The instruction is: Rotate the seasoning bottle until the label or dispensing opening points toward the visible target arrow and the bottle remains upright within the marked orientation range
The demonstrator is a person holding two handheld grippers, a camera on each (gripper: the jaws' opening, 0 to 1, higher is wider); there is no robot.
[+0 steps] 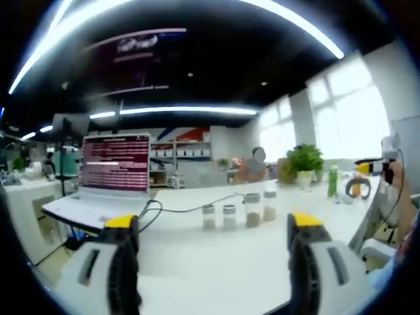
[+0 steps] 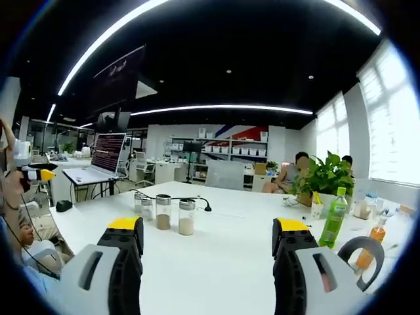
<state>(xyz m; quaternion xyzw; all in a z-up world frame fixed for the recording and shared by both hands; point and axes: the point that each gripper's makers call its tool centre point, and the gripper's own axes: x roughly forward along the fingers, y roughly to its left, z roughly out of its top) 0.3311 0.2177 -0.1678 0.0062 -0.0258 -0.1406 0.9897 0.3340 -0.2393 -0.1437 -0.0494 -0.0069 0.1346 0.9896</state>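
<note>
Several seasoning jars stand upright in a row on the white table (image 1: 197,262); the nearest have silver lids (image 1: 209,216) and a taller one holds brown powder (image 1: 252,210). From the other side the same jars (image 2: 163,211) appear, one with pale powder (image 2: 187,216). My left gripper (image 1: 213,223) is open, well short of the jars, with nothing between its yellow-tipped jaws. My right gripper (image 2: 209,224) is open too, back from the jars. Each gripper shows small in the other's view, held up by a hand (image 1: 377,167) (image 2: 33,174). I see no arrow mark.
An open laptop (image 1: 111,174) sits at the table's end with a black cable (image 1: 190,209) running toward the jars. A potted plant (image 2: 325,177), a green bottle (image 2: 335,220), an orange bottle (image 2: 375,239) and a black ring (image 2: 364,252) stand at the other end. People sit beyond.
</note>
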